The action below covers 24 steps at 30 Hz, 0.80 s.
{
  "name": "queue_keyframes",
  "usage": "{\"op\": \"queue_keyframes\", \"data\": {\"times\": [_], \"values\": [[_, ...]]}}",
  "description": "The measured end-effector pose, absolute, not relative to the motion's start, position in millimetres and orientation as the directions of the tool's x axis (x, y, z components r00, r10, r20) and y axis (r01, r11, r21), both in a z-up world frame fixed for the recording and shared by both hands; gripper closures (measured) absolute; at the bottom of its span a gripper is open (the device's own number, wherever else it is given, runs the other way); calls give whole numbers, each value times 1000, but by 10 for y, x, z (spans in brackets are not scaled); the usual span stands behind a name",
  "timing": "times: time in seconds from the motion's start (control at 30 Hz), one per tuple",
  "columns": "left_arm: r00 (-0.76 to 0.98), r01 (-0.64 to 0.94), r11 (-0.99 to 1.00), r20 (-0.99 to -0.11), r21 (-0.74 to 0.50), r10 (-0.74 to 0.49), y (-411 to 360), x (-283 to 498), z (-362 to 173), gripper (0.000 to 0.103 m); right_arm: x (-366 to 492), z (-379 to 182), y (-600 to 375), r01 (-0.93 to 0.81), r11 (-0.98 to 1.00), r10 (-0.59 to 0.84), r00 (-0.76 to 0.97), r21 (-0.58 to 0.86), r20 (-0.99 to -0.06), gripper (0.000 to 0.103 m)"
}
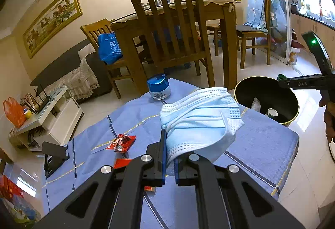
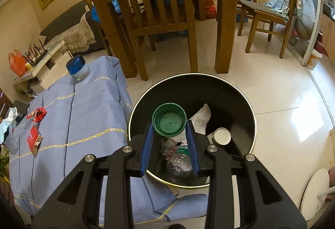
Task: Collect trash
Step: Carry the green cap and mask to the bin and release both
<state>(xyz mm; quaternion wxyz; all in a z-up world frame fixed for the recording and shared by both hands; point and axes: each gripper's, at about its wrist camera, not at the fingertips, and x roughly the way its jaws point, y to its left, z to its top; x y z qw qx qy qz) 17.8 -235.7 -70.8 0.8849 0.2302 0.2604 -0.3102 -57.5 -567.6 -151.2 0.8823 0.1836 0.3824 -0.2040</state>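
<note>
Pinching a soft pleated face mask (image 1: 199, 122), the left gripper (image 1: 170, 163) is over the blue cloth table (image 1: 261, 145). The right gripper (image 2: 169, 141) clamps a round green lid (image 2: 169, 122) above the black bin (image 2: 240, 107).

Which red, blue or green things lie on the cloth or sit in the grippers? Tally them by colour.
Red: 2, crumpled wrapper and flat packet
Blue: 2, face mask and lidded jar
Green: 1, cap
Total: 5
</note>
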Motion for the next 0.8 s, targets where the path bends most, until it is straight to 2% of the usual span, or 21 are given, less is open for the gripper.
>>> {"op": "queue_keyframes", "data": {"times": [0.3, 0.33, 0.37, 0.4, 0.8], "values": [[660, 689, 676, -612, 262, -436, -2513, 179, -725, 98, -513, -1638, -5737, 515, 844, -232, 598, 146, -767, 70], [660, 693, 669, -610, 268, -439, -2549, 168, -718, 98, -493, -1685, -5792, 537, 834, -251, 571, 124, -782, 52], [659, 696, 665, -608, 272, -442, -2575, 147, -715, 98, -485, -1723, -5841, 556, 823, -261, 550, 115, -793, 22], [658, 701, 657, -606, 277, -447, -2617, 130, -709, 98, -517, -1749, -5903, 576, 808, -265, 545, 125, -795, 16], [618, 767, 550, -613, 332, -492, -3256, -21, -759, 98, -984, -1700, -6199, 626, 744, -271, 600, 232, -753, 14]]}}
